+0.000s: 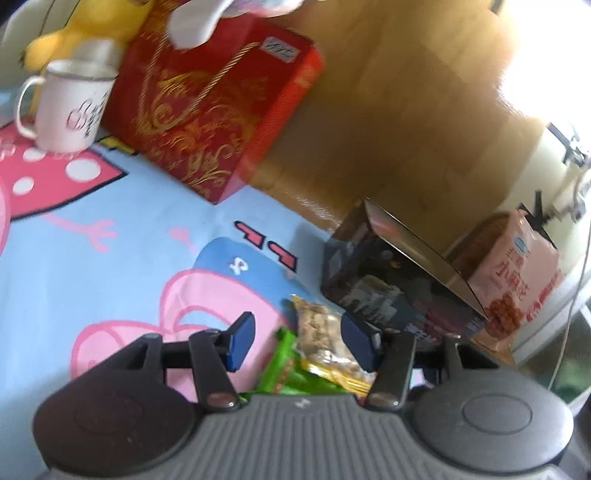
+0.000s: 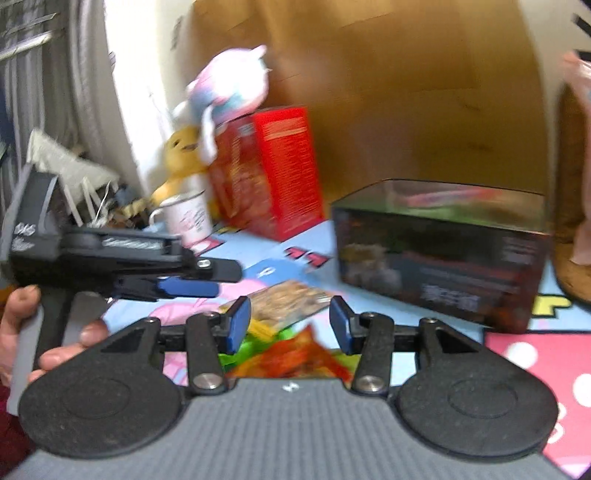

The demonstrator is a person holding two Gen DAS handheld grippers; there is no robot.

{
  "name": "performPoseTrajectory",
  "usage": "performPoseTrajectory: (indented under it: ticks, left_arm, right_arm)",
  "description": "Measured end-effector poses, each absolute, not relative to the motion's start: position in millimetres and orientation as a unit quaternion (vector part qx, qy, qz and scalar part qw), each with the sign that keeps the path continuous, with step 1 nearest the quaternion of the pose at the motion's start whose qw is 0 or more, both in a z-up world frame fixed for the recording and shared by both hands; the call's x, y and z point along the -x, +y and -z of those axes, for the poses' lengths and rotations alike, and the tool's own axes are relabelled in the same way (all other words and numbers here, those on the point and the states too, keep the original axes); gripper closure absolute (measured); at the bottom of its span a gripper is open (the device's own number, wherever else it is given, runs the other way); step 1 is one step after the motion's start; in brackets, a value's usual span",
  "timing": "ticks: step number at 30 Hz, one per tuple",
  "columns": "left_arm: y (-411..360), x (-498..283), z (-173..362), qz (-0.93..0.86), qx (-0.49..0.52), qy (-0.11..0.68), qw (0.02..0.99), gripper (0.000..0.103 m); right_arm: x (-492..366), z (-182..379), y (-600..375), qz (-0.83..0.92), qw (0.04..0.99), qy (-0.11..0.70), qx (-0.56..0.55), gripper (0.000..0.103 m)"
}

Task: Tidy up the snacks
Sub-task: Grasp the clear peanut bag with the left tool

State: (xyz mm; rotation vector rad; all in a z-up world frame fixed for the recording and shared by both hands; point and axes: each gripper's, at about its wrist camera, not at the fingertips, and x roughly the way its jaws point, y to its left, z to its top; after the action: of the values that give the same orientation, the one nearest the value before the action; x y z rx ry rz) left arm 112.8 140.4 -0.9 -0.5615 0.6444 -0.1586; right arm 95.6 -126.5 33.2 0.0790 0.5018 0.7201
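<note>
Snack packets lie on a cartoon-print cloth (image 1: 110, 266). A clear packet of nutty brittle (image 1: 323, 334) lies beside a green packet (image 1: 291, 373). My left gripper (image 1: 301, 341) is open, with the jaws on either side of these packets, just above them. An open dark box (image 1: 391, 280) stands right behind them. In the right wrist view my right gripper (image 2: 290, 326) is open over the brittle packet (image 2: 284, 302), an orange-red packet (image 2: 299, 360) and the green packet (image 2: 236, 354). The left gripper (image 2: 184, 284) shows there at the left, and the dark box (image 2: 439, 251) at the right.
A red gift box (image 1: 218, 110) with a plush toy (image 2: 229, 92) on top, a white mug (image 1: 68, 107) and a yellow plush (image 1: 85, 29) stand at the back. A pink snack bag (image 1: 517, 280) stands beyond the dark box. A wooden headboard (image 1: 399, 110) lies behind.
</note>
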Motion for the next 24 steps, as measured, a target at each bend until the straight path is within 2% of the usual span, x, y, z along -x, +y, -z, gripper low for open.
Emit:
performPoseTrajectory:
  ticks: [3, 6, 8, 9, 11, 12, 18, 19, 20, 24]
  left_arm:
    - [141.0, -118.7, 3.4, 0.101, 0.290, 0.308, 0.900, 0.050]
    - [129.5, -130.9, 5.5, 0.119, 0.278, 0.316, 0.899, 0.056]
    - [123.7, -142.0, 12.5, 0.127, 0.273, 0.330, 0.895, 0.069]
    - [120.7, -146.8, 16.1, 0.130, 0.270, 0.342, 0.891, 0.080]
    - [118.0, -146.0, 17.5, 0.128, 0.269, 0.343, 0.891, 0.081]
    - [117.4, -144.4, 16.2, 0.133, 0.268, 0.340, 0.892, 0.082]
    - [111.6, -132.0, 8.0, 0.145, 0.261, 0.327, 0.897, 0.082]
    - [110.4, -130.4, 5.2, 0.146, 0.259, 0.320, 0.899, 0.082]
    - [109.7, -127.0, 1.7, 0.149, 0.259, 0.315, 0.901, 0.082]
    - [106.1, -117.1, -16.0, 0.159, 0.259, 0.289, 0.908, 0.082]
  right_arm:
    - [-99.6, -30.3, -107.1, -0.358, 0.898, 0.254, -0.013, 0.053]
    - [-110.3, -22.4, -89.4, -0.352, 0.895, 0.272, 0.022, 0.053]
    - [-119.1, -15.0, -82.2, -0.346, 0.891, 0.292, 0.032, 0.053]
    - [-122.2, -12.6, -82.3, -0.348, 0.889, 0.296, 0.024, 0.054]
    - [-127.2, -11.4, -83.8, -0.353, 0.885, 0.303, 0.003, 0.061]
    - [-127.1, -11.8, -83.9, -0.350, 0.888, 0.300, 0.002, 0.071]
    - [-109.2, -10.3, -84.9, -0.338, 0.902, 0.268, 0.024, 0.077]
    - [-104.6, -11.1, -84.0, -0.335, 0.906, 0.259, 0.033, 0.084]
    - [-101.5, -12.5, -83.6, -0.328, 0.911, 0.247, 0.042, 0.086]
    - [-92.0, -21.8, -90.3, -0.322, 0.921, 0.214, 0.044, 0.086]
